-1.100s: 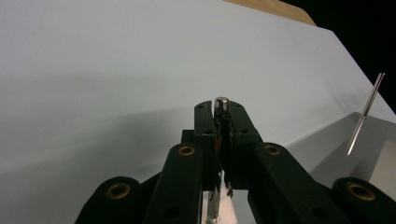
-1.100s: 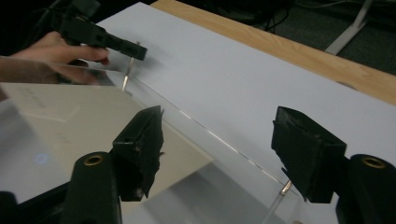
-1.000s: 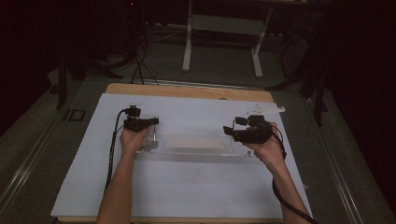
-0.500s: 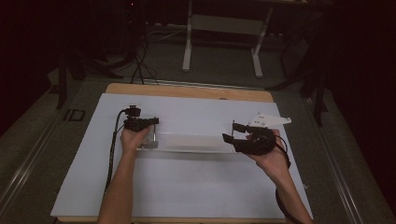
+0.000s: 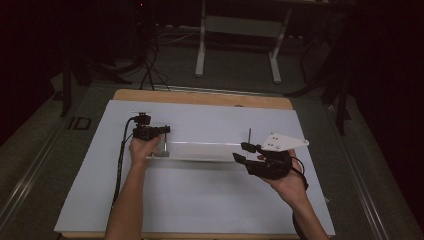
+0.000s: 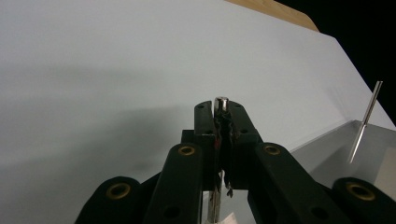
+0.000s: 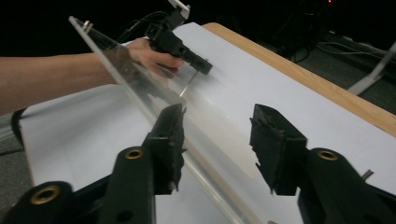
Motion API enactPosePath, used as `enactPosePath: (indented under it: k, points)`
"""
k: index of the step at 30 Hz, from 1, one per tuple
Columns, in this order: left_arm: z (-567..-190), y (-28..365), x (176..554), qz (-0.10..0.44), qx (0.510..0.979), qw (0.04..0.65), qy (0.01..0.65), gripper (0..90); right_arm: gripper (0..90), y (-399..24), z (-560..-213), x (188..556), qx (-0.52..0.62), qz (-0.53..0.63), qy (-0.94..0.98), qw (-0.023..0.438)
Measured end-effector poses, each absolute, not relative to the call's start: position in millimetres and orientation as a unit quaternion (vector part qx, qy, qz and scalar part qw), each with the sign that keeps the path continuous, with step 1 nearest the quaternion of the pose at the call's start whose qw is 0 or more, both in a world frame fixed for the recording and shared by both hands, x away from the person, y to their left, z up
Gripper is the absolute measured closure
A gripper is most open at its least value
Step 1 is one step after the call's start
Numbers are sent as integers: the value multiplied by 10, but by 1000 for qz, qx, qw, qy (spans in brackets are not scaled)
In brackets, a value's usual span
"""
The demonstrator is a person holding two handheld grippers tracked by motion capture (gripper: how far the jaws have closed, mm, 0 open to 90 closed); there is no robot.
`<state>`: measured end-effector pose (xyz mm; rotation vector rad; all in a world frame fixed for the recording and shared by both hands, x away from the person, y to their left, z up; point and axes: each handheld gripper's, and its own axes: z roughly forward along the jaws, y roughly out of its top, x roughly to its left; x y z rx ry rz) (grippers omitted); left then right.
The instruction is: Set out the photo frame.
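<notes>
Acrylic plate (image 5: 200,151) flat on white sheet (image 5: 200,205) (wooden tabletop (image 5: 200,97), dark room).

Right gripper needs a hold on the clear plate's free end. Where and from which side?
Likely best on the upright metal pin at the right end of the clear plate, coming in level from the right. The plate lies flat on the white sheet, offering little edge. The left gripper already clamps the matching pin. The right gripper has been closing, nothing gripped.

Left tongs (image 5: 162,130) clamped tight, right tongs (image 5: 241,151) apart, jaws just closing
</notes>
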<state>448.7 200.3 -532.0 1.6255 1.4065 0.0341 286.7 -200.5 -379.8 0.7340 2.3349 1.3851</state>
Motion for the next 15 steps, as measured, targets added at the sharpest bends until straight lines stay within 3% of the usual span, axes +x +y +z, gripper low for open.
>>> enactPosePath:
  k: [15]
  points:
    - [-5311,1999,4504,13,669,469,576,855,687,-1860,-3884,2602,212,499,825,159]
